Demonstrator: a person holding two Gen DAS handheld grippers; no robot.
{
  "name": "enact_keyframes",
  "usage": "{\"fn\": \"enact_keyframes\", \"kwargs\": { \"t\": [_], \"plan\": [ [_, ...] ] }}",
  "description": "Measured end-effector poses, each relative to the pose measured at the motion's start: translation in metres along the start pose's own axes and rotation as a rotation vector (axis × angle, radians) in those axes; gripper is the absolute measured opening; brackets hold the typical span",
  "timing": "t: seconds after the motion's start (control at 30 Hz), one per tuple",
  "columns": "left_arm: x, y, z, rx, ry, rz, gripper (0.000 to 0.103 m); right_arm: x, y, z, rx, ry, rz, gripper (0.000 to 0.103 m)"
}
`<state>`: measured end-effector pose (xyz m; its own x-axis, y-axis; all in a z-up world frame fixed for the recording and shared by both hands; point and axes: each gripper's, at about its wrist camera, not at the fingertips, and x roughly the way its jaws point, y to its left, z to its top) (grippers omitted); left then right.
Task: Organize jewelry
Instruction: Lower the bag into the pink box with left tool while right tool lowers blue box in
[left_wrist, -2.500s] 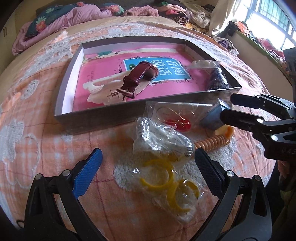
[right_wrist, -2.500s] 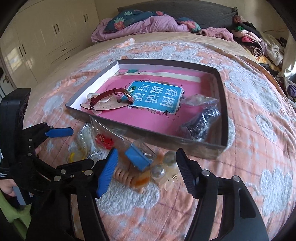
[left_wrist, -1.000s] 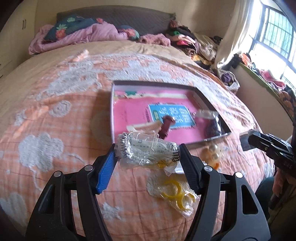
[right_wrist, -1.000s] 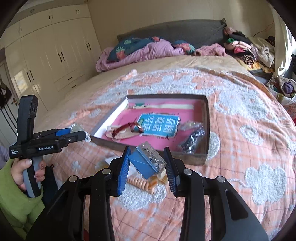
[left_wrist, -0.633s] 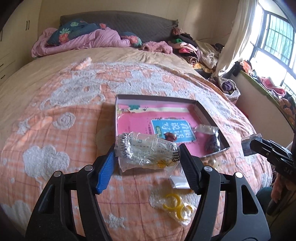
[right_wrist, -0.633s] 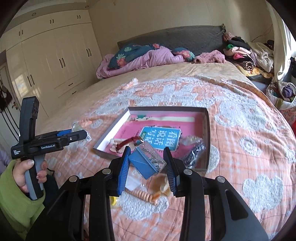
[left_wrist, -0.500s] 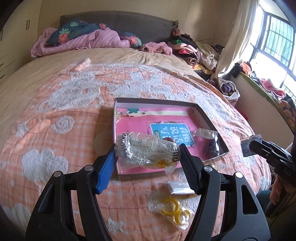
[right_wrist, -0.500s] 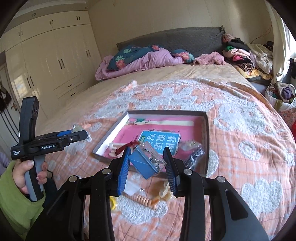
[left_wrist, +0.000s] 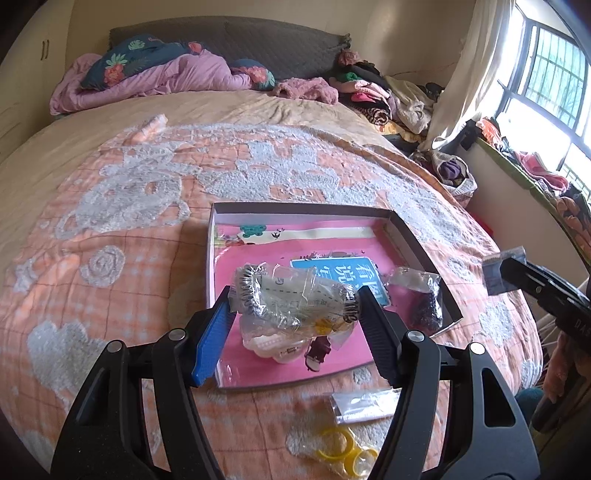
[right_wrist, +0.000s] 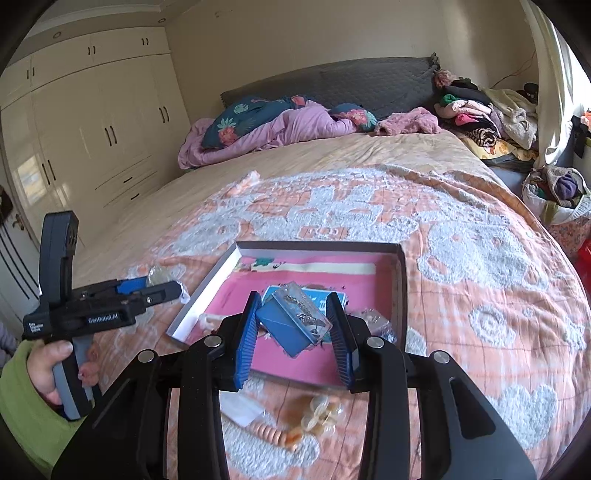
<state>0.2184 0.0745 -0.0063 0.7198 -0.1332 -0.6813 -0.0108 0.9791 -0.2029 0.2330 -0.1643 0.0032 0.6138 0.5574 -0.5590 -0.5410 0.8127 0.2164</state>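
While both grippers hang above the near edge of the bed, each is pinching its own packet. Far left in the right wrist view, a hand (right_wrist: 48, 373) in a green sleeve (right_wrist: 26, 417) grips the handle of the left gripper (left_wrist: 295, 306). Its fingers (left_wrist: 212, 332) press from both sides on a crumpled clear plastic bag (left_wrist: 291, 295) with dark ribbed rings at its two ends, held up in the air over the near left part of the tray.

Below it lies the shallow grey tray (left_wrist: 417, 251), resting on an orange and white patterned blanket (left_wrist: 110, 221). A pink printed sheet with a blue label (left_wrist: 340, 269) lines the tray floor. On that sheet, near the front, a dark red watch strap (left_wrist: 319, 349) shows under the held bag, and a clear bag of dark beads (left_wrist: 424, 299) lies against the tray's right wall.

On the blanket, nearer than the tray, sit a small flat clear packet (left_wrist: 365, 404) and a bag of yellow rings (left_wrist: 343, 446); the right wrist view adds a peach spiral hair tie (right_wrist: 273, 435) beside a cluster of pale beads (right_wrist: 321, 417).

To the right, the right gripper (right_wrist: 295, 325) is nearly closed, clamping a small blue box with a clear lid (right_wrist: 293, 321), tilted on one corner, a silver chain visible inside. It hovers above the tray's near half.
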Motion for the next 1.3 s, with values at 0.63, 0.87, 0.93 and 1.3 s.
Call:
{"fn": "enact_keyframes", "kwargs": {
  "t": [0.63, 0.87, 0.93, 1.3],
  "plan": [
    [0.062, 0.005, 0.013, 0.017, 0.069, 0.002, 0.058, 0.050, -0.016, 0.001, 0.016, 0.067, -0.040, 0.035],
    [0.084, 0.006, 0.014, 0.026, 0.101, 0.004, 0.058, 0.079, -0.021, -0.009, 0.029, 0.128, -0.045, 0.035],
    [0.089, 0.008, 0.014, 0.027, 0.110, 0.008, 0.058, 0.087, -0.022, -0.013, 0.036, 0.150, -0.045, 0.035],
    [0.101, 0.011, 0.012, 0.028, 0.133, 0.021, 0.059, 0.106, -0.026, -0.029, 0.057, 0.210, -0.060, 0.035]
  ]
}}
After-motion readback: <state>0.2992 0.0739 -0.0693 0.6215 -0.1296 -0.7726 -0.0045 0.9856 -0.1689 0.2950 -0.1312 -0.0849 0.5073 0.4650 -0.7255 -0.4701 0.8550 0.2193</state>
